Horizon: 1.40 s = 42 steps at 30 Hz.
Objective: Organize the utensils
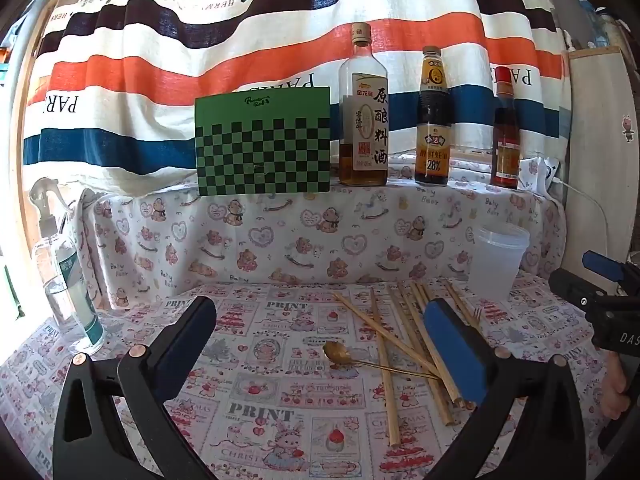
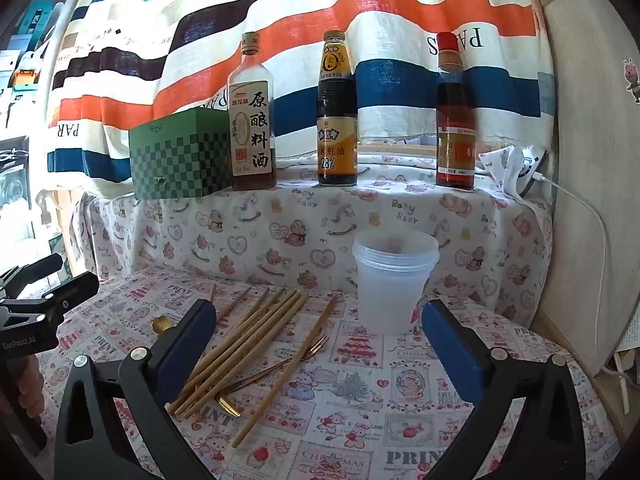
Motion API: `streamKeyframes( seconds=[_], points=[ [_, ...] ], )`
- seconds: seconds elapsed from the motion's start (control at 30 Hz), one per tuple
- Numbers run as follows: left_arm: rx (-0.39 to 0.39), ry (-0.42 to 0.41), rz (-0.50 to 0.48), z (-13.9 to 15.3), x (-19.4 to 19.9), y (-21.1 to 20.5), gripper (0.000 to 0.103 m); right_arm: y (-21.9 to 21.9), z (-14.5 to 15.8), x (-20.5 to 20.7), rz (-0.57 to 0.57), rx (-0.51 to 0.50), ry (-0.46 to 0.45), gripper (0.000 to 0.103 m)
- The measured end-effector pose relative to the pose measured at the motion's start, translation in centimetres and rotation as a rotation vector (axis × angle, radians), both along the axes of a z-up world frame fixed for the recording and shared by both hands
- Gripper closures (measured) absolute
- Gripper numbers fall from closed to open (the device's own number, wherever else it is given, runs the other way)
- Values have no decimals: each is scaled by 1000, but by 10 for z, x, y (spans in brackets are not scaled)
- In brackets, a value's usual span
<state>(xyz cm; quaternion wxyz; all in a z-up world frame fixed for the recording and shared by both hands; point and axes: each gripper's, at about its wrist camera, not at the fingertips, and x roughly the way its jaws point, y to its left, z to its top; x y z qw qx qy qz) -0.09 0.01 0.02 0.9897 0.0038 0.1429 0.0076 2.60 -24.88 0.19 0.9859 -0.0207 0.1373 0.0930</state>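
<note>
Several wooden chopsticks [image 1: 404,340] lie loose on the patterned tablecloth, with a gold spoon [image 1: 335,350] and a gold fork [image 1: 476,316] among them. A translucent plastic cup [image 1: 498,260] stands upright behind them. My left gripper [image 1: 320,332] is open and empty, held above the cloth just left of the pile. In the right wrist view the chopsticks [image 2: 248,344], the fork [image 2: 316,346] and the cup [image 2: 394,280] show too. My right gripper [image 2: 318,340] is open and empty above the pile, with the cup just beyond its right finger.
On a raised ledge behind stand a green checkered box [image 1: 262,140] and three sauce bottles [image 1: 363,120]. A spray bottle [image 1: 66,272] stands at the far left. A striped curtain hangs behind. A white cable [image 2: 592,216] runs down the right side.
</note>
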Motion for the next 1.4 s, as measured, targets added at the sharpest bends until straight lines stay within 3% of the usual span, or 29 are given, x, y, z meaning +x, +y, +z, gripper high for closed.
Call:
streamKeyframes(
  seconds=[0.3,0.33,0.63,1.4],
  points=[
    [-15,3,32,0,-6,-8,0,4,0,-4,-1,-29,-34,0],
    [-11,14,3,1,-2,-5,0,6,-3,-9,-2,-34,-49,0],
    [-17,16,-7,1,2,2,0,4,-1,-1,-14,-29,-15,0],
    [-19,13,-8,1,0,2,0,0,-1,-4,-42,-8,-33,0]
  ],
)
